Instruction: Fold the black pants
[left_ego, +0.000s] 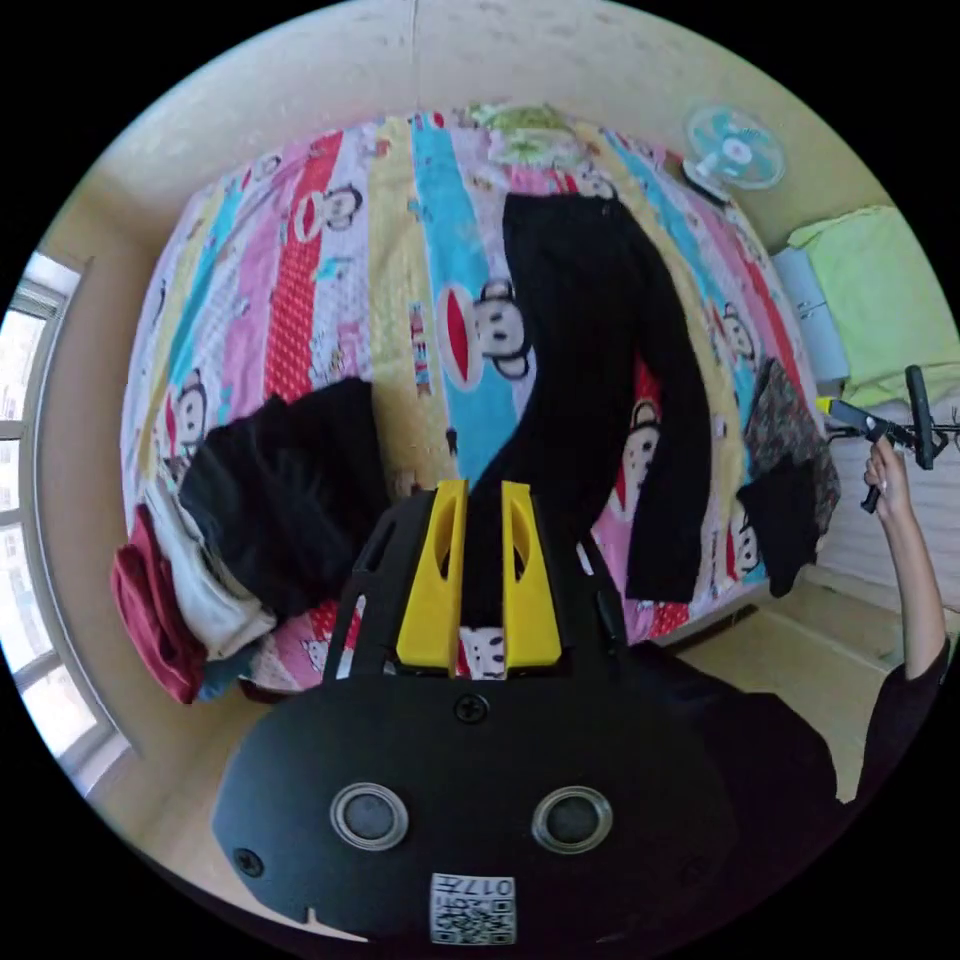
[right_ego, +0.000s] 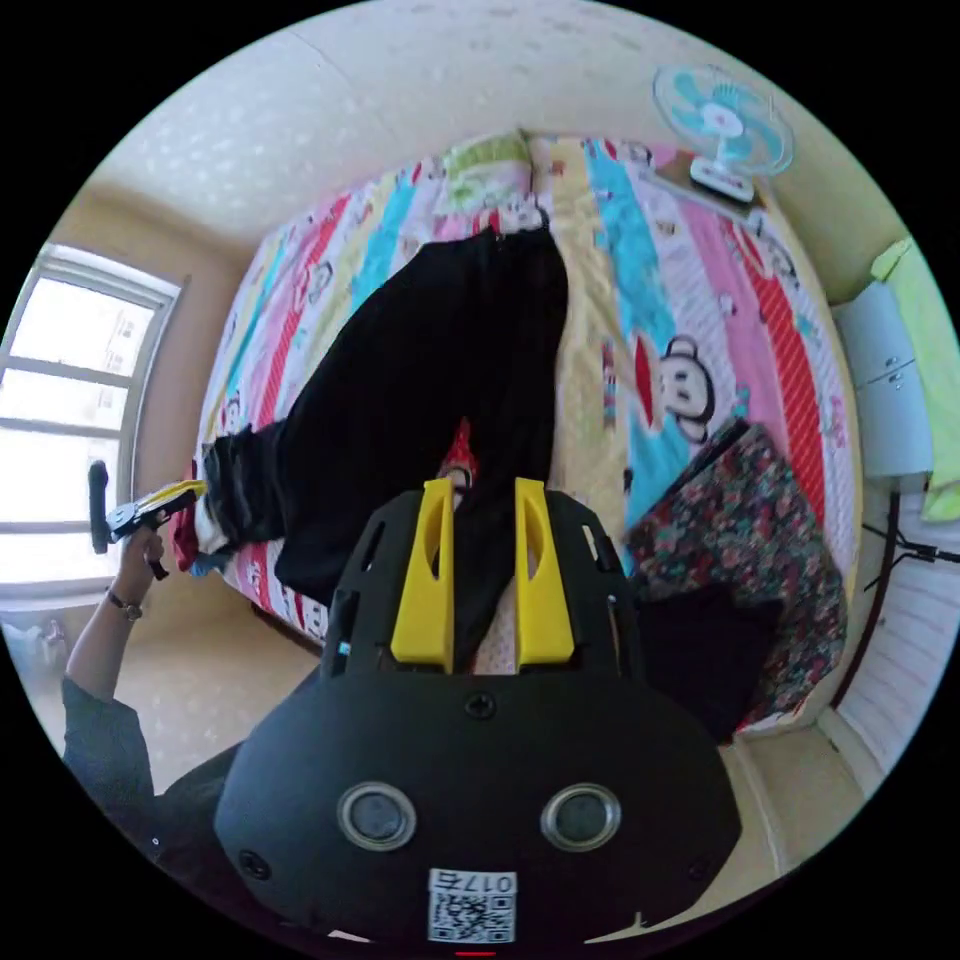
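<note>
Plainly, both sets of yellow jaws stand a little apart with nothing between them: the left gripper (left_ego: 480, 490) and the right gripper (right_ego: 480, 490) are held up in the air off the near edge of the bed (left_ego: 300, 300), gripping no cloth. Beyond them the pants (left_ego: 600, 370) lie spread flat on the striped cartoon bedspread, waistband at the far end near the pillow, two legs running toward the near edge and parted at the cuffs. As I judge it, the folding has not begun; the legs have yet to be laid one on the other and the length doubled. To the left sits a heap of clothes (left_ego: 270, 490), dark on top with white and red beneath; to the right a flowered cloth (right_ego: 750, 540) with a dark piece on it. A fan (left_ego: 733, 150) stands at the far right corner. Each gripper's body hides the near cuffs, and the heap's single garments cannot be told apart.
</note>
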